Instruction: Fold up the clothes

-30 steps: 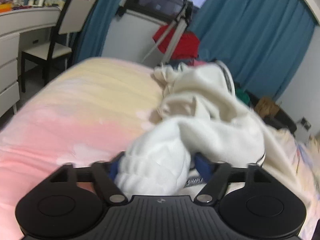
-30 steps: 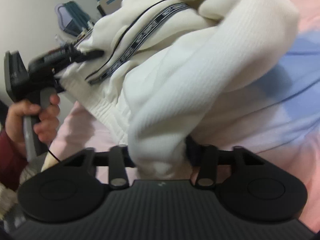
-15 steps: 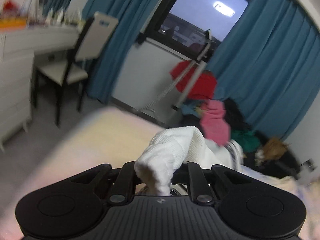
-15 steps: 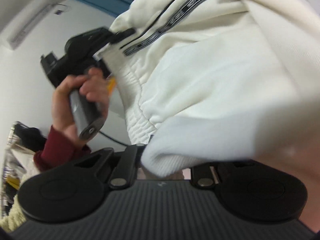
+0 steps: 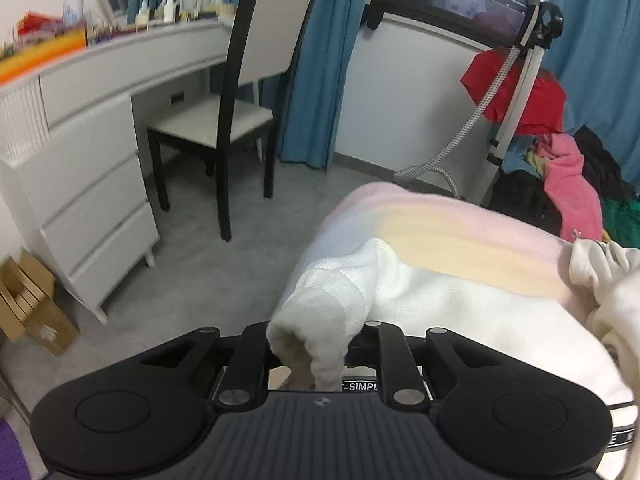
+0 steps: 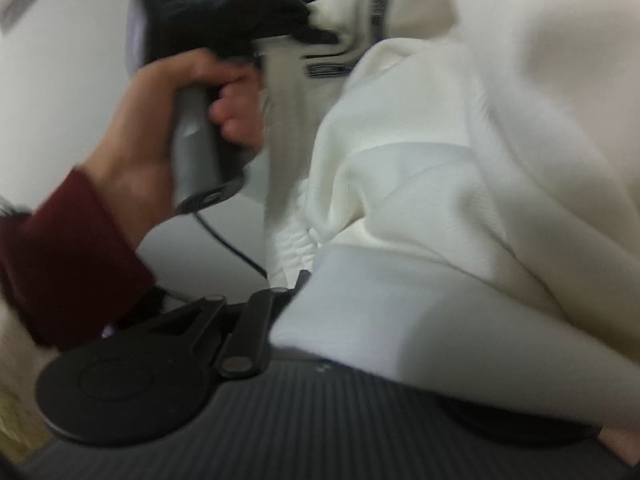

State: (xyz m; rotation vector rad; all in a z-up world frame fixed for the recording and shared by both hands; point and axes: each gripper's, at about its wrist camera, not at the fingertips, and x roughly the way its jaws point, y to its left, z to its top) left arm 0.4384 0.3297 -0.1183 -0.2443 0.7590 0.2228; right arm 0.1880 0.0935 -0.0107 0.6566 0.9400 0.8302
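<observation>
A white ribbed sweater with black lettered trim lies stretched over the pastel bedspread. My left gripper pinches its ribbed cuff beyond the bed's corner; its jaws are opening slightly with the cuff still pressed between them. In the right wrist view the same sweater fills the frame and drapes over my right gripper. Those jaws are also opening, with a thick fold gripped between them and the far finger hidden. A hand in a dark red sleeve holds the left gripper at the top.
A black and cream chair stands at a white desk with drawers to the left. A cardboard box sits on the grey floor. A steamer stand and a heap of clothes stand by the blue curtains.
My left gripper closed on the cuff and swung it from over the bed out past the bed's corner. The right gripper moved too, keeping its fold, and the left hand looms closer in its view.
</observation>
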